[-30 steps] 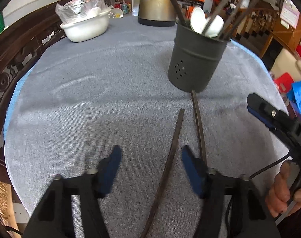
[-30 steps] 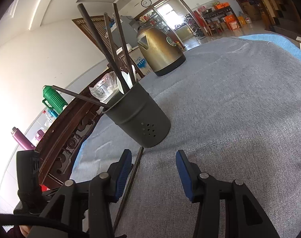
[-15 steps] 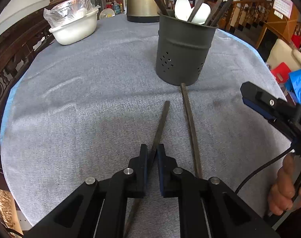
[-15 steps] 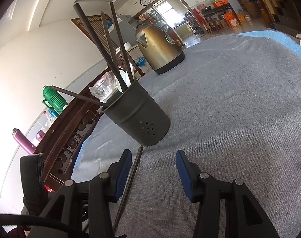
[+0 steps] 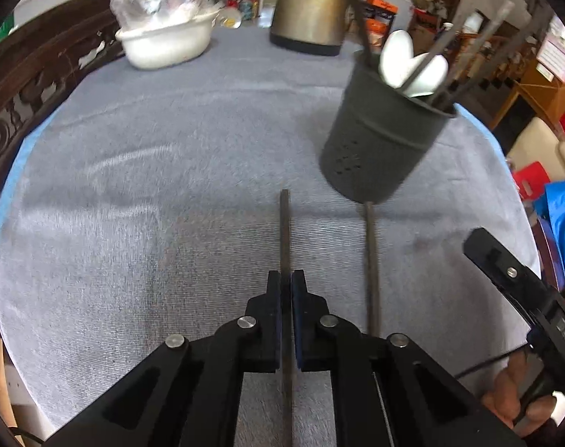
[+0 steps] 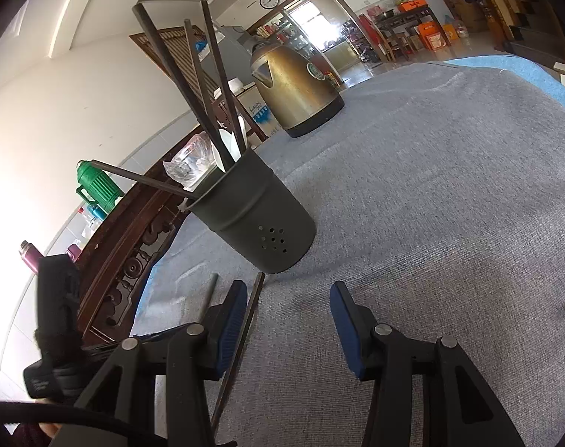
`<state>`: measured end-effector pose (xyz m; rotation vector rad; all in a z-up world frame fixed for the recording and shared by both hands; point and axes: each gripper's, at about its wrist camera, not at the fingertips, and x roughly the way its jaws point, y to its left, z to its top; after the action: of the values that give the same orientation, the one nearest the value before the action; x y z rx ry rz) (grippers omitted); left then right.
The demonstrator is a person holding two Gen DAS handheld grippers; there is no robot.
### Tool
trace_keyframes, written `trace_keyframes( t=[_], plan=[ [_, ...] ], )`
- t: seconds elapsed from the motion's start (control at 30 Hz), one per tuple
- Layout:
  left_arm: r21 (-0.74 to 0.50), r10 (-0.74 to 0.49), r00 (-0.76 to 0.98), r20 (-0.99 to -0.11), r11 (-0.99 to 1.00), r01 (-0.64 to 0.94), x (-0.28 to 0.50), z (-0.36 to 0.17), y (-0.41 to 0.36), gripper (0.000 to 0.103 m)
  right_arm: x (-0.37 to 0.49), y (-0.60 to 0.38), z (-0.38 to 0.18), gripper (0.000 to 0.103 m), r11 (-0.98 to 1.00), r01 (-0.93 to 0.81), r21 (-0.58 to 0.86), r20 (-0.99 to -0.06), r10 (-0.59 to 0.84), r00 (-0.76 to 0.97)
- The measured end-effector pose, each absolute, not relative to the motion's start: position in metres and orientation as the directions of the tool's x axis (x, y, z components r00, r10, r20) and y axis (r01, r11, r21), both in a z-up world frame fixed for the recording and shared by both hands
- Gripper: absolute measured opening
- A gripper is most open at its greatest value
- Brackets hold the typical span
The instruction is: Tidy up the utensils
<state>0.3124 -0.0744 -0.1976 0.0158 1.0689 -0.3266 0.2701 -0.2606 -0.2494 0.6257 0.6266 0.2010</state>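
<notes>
Left gripper [image 5: 286, 287] jaws, wide a second ago, now clamped on chopstick [image 5: 284, 231], lifting toward holder [image 5: 379, 145]. Second chopstick [image 5: 370, 260] on bench. Right gripper [image 6: 287, 307] jaws wide, empty.

Dark perforated utensil holder [image 5: 383, 138] stands upright, holding several dark chopsticks and white spoons [image 5: 413, 65] (leaning at mixed angles). One dark chopstick [image 5: 370, 260] lies flat, its tip touching the holder's base; a second chopstick [image 5: 285, 234] runs parallel just beside it.
</notes>
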Motion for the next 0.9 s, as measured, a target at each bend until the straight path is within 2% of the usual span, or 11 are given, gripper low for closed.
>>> trace_keyframes(
  t=[0.17, 0.27, 0.33, 0.57, 0.7, 0.9],
  plan=[
    [-0.136, -0.243, 0.452, -0.859, 0.957, 0.257, 0.312, -0.198, -0.069, 0.008, 0.271, -0.260, -0.251, 0.050, 0.799, 0.012, 0.601, -0.491, 0.357, 0.795],
    [-0.129, -0.236, 0.472, -0.849, 0.960, 0.247, 0.306, -0.194, -0.064, 0.017, 0.271, -0.260, -0.250, 0.050, 0.799, 0.015, 0.602, -0.492, 0.356, 0.794],
    [-0.135, -0.235, 0.485, -0.842, 0.963, 0.234, 0.303, -0.191, -0.059, 0.027, 0.271, -0.261, -0.251, 0.050, 0.798, 0.017, 0.603, -0.493, 0.355, 0.795],
    [-0.103, -0.192, 0.514, -0.836, 0.975, 0.197, 0.277, -0.190, -0.043, 0.030, 0.272, -0.263, -0.253, 0.050, 0.787, 0.035, 0.616, -0.490, 0.348, 0.799],
    [-0.062, -0.154, 0.538, -0.829, 0.981, 0.185, 0.269, -0.190, -0.042, 0.042, 0.272, -0.262, -0.253, 0.050, 0.789, 0.037, 0.613, -0.494, 0.346, 0.798],
    [0.004, -0.107, 0.579, -0.809, 0.982, 0.187, 0.260, -0.180, -0.049, 0.049, 0.273, -0.262, -0.253, 0.050, 0.792, 0.044, 0.609, -0.503, 0.342, 0.794]
  ],
)
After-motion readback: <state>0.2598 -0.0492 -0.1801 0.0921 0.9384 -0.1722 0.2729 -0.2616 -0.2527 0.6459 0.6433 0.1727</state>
